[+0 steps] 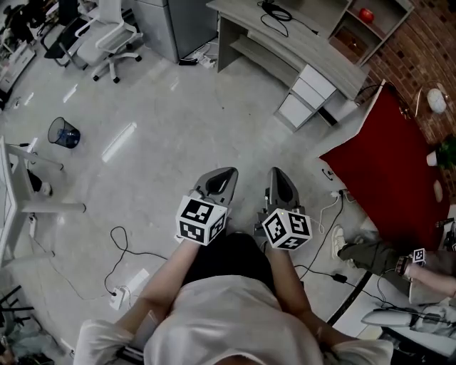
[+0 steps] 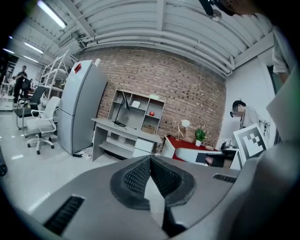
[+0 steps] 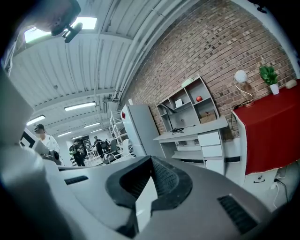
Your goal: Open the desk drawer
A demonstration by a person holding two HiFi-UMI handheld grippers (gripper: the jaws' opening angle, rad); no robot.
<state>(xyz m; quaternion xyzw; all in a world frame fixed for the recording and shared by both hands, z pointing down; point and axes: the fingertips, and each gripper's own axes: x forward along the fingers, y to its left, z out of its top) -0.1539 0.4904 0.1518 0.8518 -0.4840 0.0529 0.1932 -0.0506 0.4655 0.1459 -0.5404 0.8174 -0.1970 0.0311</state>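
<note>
Both grippers are held out ahead of the person's body, side by side, near each other but apart, over the pale floor (image 1: 178, 121)

Left gripper (image 1: 231, 172): I read the jaws as together, ribbed pads (image 2: 136, 178) meeting at the tips, nothing between them

Right gripper (image 1: 275, 172): same reading, jaws closed tip to tip, pads (image 3: 164, 176) holding nothing

Print: all I can make out is the black-and-white square markers on the left cube (image 1: 201, 219) and the right cube (image 1: 286, 229). A red tag high on the grey cabinet (image 2: 84, 108) is too small to read

Floor, low left of the grippers: a black cable (image 1: 121, 242) loops to a white power strip (image 1: 120, 294)

Further out on the right: a red-covered table (image 1: 388, 167)

Desk (image 1: 285, 39): well ahead of both grippers, up and to the right in the head view, near the brick wall (image 1: 427, 43). Its white drawers (image 1: 308, 95) are stacked under the end nearest the red table. Their fronts look flush and shut, and neither gripper is near them

Beyond the desk: a shelf unit (image 1: 381, 25) with a small red object (image 1: 366, 14) in one compartment
</note>
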